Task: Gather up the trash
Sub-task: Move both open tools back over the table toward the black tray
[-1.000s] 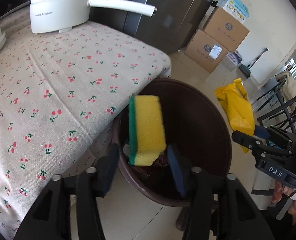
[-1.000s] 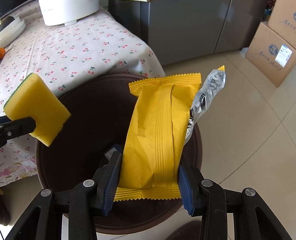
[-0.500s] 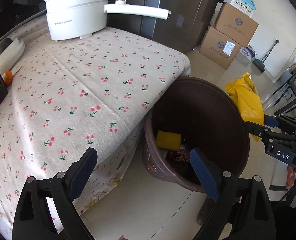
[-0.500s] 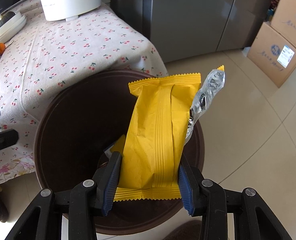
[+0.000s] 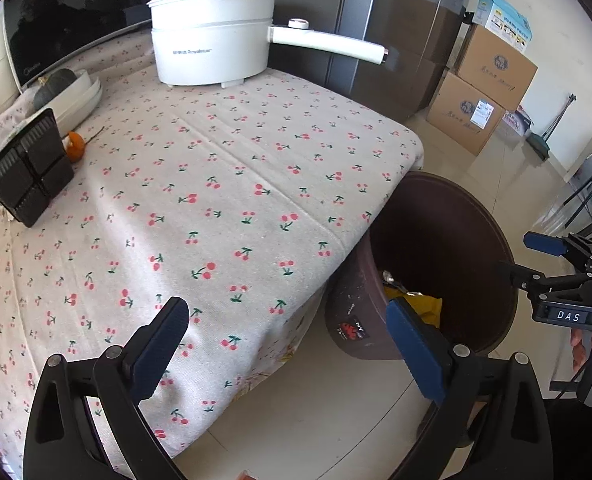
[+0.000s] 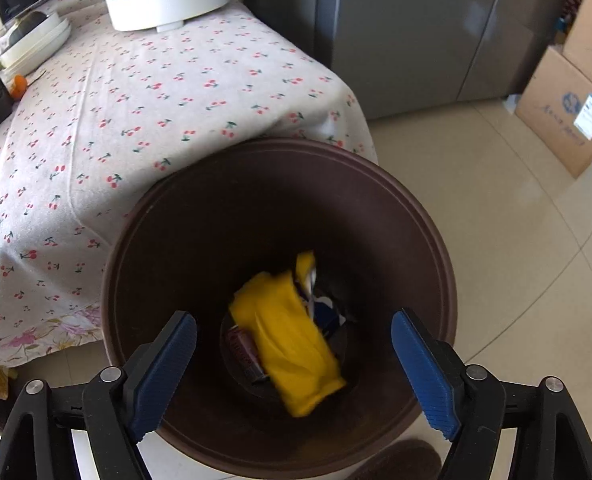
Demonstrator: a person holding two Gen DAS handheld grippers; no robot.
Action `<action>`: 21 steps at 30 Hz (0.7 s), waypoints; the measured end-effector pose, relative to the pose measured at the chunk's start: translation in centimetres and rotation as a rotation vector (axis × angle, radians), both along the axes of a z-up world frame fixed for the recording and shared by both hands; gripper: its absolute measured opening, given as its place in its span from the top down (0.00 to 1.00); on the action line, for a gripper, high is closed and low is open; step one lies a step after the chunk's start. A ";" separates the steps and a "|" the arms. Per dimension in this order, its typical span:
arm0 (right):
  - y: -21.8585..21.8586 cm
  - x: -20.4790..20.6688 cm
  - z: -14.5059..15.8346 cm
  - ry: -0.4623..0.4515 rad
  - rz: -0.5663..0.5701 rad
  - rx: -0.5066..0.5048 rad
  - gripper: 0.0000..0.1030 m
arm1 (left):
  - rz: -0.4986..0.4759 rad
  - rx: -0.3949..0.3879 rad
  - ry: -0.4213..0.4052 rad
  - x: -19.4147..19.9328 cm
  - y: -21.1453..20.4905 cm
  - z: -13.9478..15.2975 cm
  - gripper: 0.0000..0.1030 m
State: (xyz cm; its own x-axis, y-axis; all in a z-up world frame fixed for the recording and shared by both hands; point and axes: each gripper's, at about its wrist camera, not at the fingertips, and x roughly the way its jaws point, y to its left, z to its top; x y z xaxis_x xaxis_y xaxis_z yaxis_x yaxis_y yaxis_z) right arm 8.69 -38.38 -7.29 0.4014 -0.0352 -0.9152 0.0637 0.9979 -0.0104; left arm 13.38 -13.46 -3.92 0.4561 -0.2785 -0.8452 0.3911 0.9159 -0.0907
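A dark brown trash bin stands on the floor at the table's corner; it also shows in the left wrist view. A yellow wrapper lies blurred in the bottom of the bin, over other trash. A bit of the yellow wrapper shows in the left wrist view. My right gripper is open and empty above the bin's near rim. My left gripper is open and empty, above the table's edge beside the bin. The right gripper shows from the side in the left wrist view.
The table has a cherry-print cloth. On it stand a white electric pot with a long handle, a black ribbed tray, a small orange fruit and white dishes. Cardboard boxes and a grey fridge stand behind.
My left gripper opened and dropped the yellow sponge into the bin, then drew back over the table. My right gripper opened and the yellow wrapper fell into the bin.
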 end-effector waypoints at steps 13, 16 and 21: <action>3.5 1.9 0.8 -0.020 0.044 0.002 0.15 | 0.118 0.009 0.000 0.0 7.0 0.7 0.03; 4.9 2.6 1.0 -0.025 0.059 0.007 0.15 | 0.151 0.015 -0.002 -0.2 9.1 0.8 0.03; 8.3 4.4 1.8 -0.038 0.106 0.030 0.15 | 0.224 0.027 -0.004 -0.9 13.6 1.1 0.03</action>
